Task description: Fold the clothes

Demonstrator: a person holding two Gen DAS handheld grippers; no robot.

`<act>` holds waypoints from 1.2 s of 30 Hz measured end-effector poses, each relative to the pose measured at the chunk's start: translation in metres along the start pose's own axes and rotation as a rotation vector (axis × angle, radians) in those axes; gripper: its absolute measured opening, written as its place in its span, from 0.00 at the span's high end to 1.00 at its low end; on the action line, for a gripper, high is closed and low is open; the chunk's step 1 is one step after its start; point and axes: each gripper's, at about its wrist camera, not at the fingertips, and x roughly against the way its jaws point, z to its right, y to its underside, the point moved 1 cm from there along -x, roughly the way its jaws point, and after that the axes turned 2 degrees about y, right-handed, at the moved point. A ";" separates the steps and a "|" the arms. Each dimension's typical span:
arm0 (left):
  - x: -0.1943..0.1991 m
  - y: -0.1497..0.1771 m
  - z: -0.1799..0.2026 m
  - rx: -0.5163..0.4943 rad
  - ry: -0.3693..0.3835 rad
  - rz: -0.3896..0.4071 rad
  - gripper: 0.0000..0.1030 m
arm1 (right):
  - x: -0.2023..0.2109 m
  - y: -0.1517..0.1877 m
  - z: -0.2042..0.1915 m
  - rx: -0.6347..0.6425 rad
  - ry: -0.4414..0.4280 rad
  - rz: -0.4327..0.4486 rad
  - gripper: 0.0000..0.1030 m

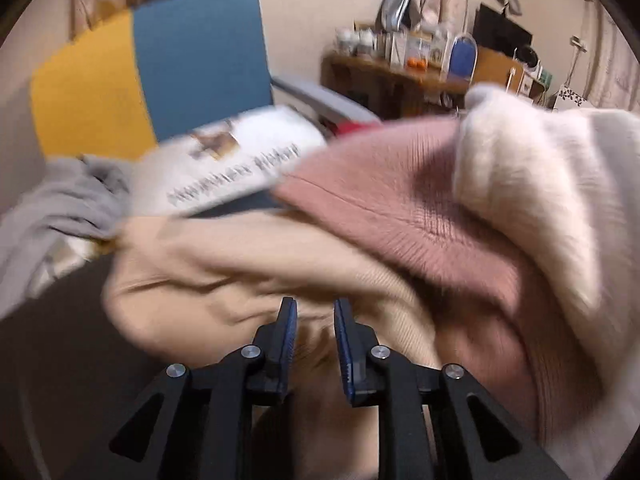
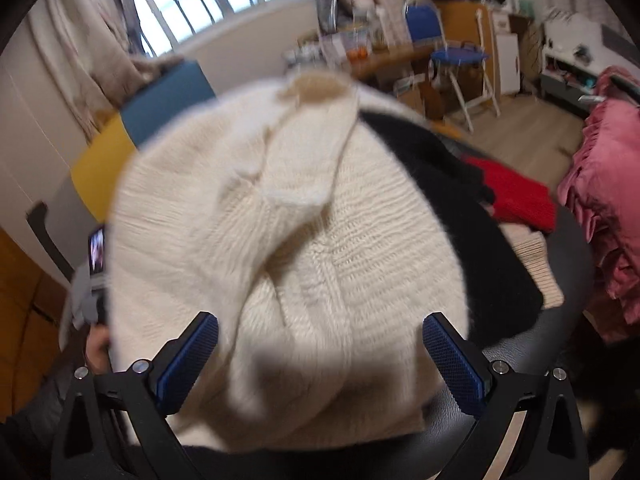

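Left wrist view: your left gripper [image 1: 315,320] has its fingers narrowly parted, beige garment [image 1: 240,264] bunched in the gap; whether it is pinched, you cannot tell. A pink knit [image 1: 400,200] lies ahead to the right. Beyond, a printed white garment [image 1: 232,164] carries blurred, unreadable lettering.

Right wrist view: your right gripper [image 2: 320,344] has its fingers spread wide, with the cream sweater [image 2: 304,248] between and ahead of them, ungripped.

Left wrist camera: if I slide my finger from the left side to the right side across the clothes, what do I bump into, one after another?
Grey garment → white printed shirt → pink ribbed knit → fluffy cream sweater. The beige garment spreads under several of these, so I left it out.
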 end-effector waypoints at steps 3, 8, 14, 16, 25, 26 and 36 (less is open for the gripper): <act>0.056 0.016 0.005 -0.095 0.040 0.081 0.78 | 0.033 0.020 -0.011 -0.026 -0.003 0.093 0.00; 0.153 0.045 0.051 -0.338 0.219 0.197 0.75 | 0.042 0.044 -0.034 -0.004 0.071 0.127 0.00; 0.166 0.062 0.141 -0.562 0.258 0.121 0.75 | 0.075 0.078 -0.015 -0.106 0.083 0.140 0.00; 0.153 0.065 0.158 -0.585 0.228 0.085 0.75 | 0.082 0.093 -0.006 -0.144 0.075 0.128 0.00; 0.112 0.057 0.202 -0.625 0.069 0.090 0.74 | 0.073 0.132 0.012 -0.162 0.072 0.048 0.00; 0.112 0.056 0.206 -0.635 0.050 0.110 0.74 | 0.071 0.133 0.012 -0.161 0.068 0.045 0.00; 0.103 0.026 0.169 -0.410 0.182 0.088 0.95 | 0.051 0.146 0.015 -0.138 0.072 0.020 0.07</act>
